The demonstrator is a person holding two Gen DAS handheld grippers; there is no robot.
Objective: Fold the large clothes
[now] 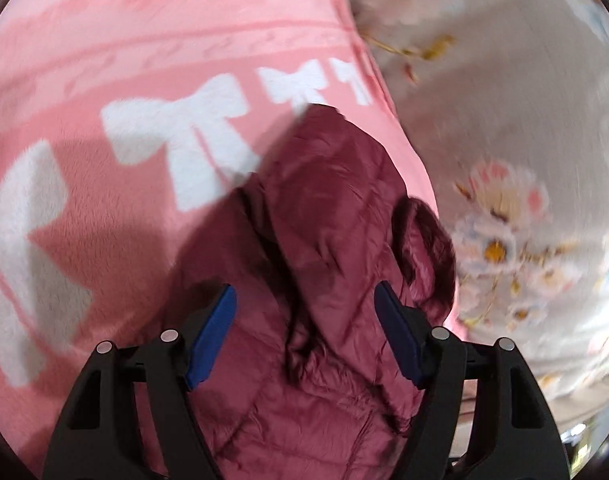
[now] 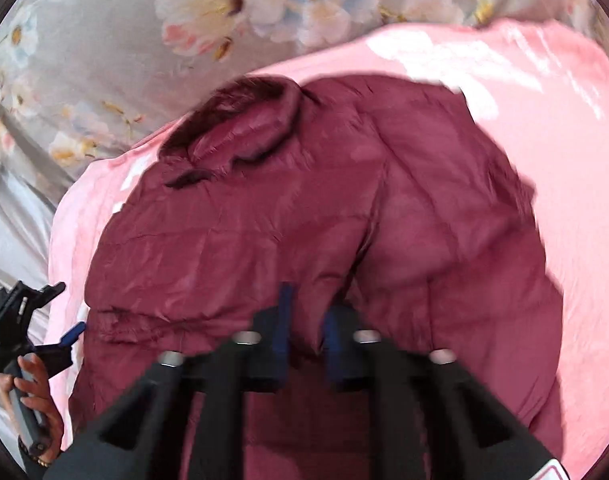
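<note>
Maroon padded jacket lying spread over a pink fleece blanket printed with white bows. Blanket rests on a bed covered by a grey floral sheet, which shows beyond the blanket's far edge in the right wrist view and along its right edge in the left wrist view.

Left claw: jaws stand apart, blue pads on either side of a raised fold of the jacket, neither pad pressing on the cloth. Ahead of it the jacket narrows toward the blanket's bows; the dark collar opening lies to the right of the fold.

Right claw: jaws drawn nearly together, blue pads close on either side of a thin ridge of jacket fabric at the garment's near edge, pinching it. This view is blurred, so the exact contact is hard to make out. Collar appears at upper left of the jacket here, with the quilted body spreading right.

Left claw also visible at the lower left edge of the right wrist view, beside the jacket's left margin, its handle gripped by a hand.
</note>
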